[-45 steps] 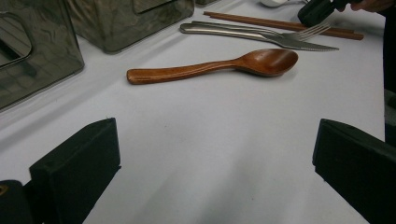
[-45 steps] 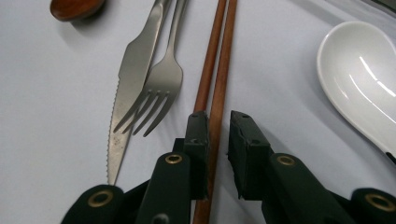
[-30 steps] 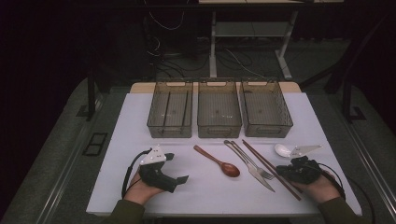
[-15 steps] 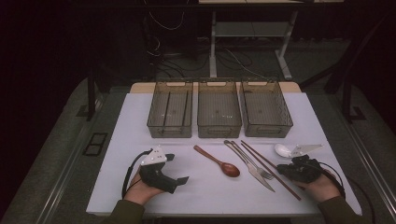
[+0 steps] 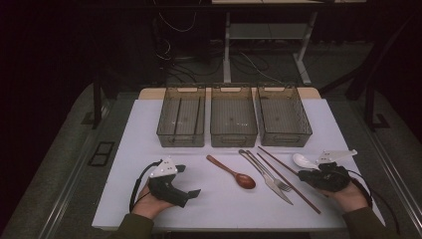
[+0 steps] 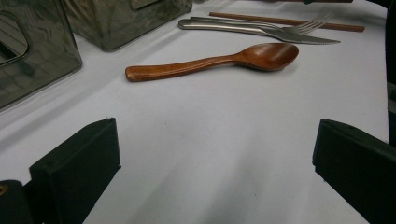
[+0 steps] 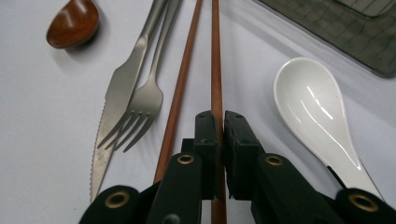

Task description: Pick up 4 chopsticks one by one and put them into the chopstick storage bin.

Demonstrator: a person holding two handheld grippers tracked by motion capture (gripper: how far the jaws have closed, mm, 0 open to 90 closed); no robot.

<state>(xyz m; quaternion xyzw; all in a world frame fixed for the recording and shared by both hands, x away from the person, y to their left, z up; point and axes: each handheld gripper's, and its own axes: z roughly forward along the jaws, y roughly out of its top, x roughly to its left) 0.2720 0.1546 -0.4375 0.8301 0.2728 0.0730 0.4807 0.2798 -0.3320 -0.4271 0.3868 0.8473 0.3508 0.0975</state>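
Right gripper [image 7: 219,122], jaws clamped on one brown wooden chopstick [image 7: 215,56] lying on the white surface [image 5: 219,199]. Landmark: this held chopstick. The second brown chopstick [image 7: 180,88] lies just beside it, on the side toward the steel fork [image 7: 148,98] and serrated steel knife [image 7: 112,116]; the white ceramic spoon [image 7: 317,107] lies on its opposite side. Left gripper [image 6: 210,154], jaws wide apart and holding nothing, rests well apart from the chopstick, beyond the brown wooden spoon [image 6: 210,63].

No readable text, labels, brands, numbers or signs anywhere.
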